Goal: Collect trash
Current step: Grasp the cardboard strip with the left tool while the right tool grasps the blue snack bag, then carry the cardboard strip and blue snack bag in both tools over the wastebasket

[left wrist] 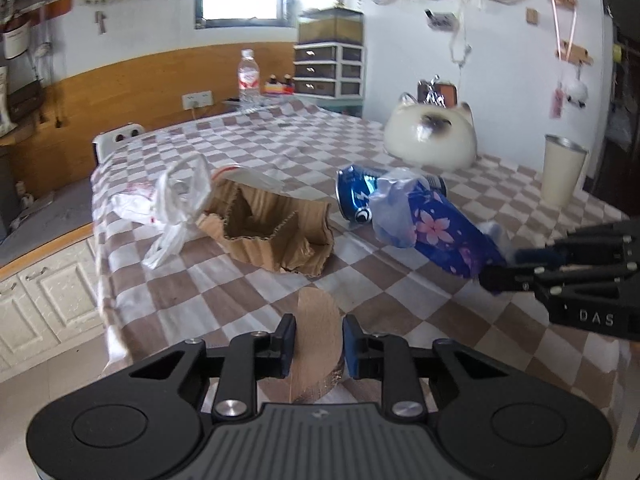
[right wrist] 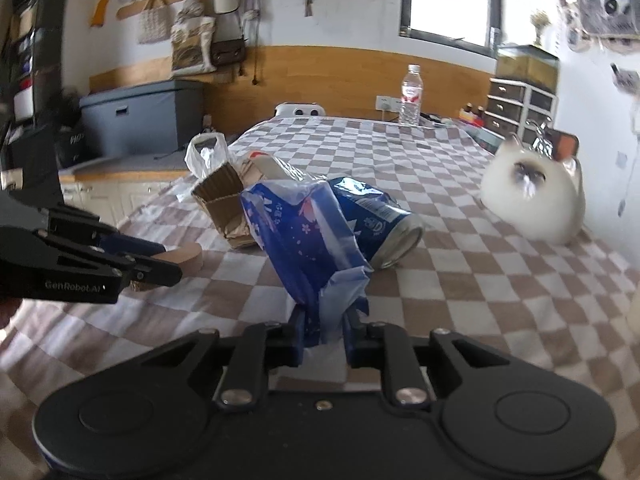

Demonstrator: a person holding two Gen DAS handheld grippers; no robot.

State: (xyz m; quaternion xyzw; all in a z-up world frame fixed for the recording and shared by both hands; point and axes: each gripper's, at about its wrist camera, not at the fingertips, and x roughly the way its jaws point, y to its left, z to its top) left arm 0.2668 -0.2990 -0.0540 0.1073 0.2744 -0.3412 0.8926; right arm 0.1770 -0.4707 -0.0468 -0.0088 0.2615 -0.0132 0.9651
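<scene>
My left gripper (left wrist: 318, 340) is shut on a brown cardboard roll (left wrist: 317, 316) that stands on edge on the checked tablecloth (left wrist: 248, 292); the right wrist view shows this gripper (right wrist: 168, 262) on the roll (right wrist: 187, 258) at the left. My right gripper (right wrist: 322, 332) is shut on a crumpled blue flowered plastic wrapper (right wrist: 304, 236), which rises from its jaws. The left wrist view shows the same gripper (left wrist: 500, 268) and wrapper (left wrist: 444, 232) at the right. Behind the wrapper lies a dented blue can (left wrist: 354, 196) (right wrist: 380, 220) on its side. A torn corrugated cardboard piece (left wrist: 272, 228) and a white plastic bag (left wrist: 172, 200) lie left of it.
A white cat-shaped ornament (left wrist: 430, 136) and a pale cup (left wrist: 562, 172) stand at the table's right side. A water bottle (left wrist: 248, 76) stands at the far edge, near a small drawer unit (left wrist: 328, 68). The table's left edge drops to low cabinets (left wrist: 44, 292).
</scene>
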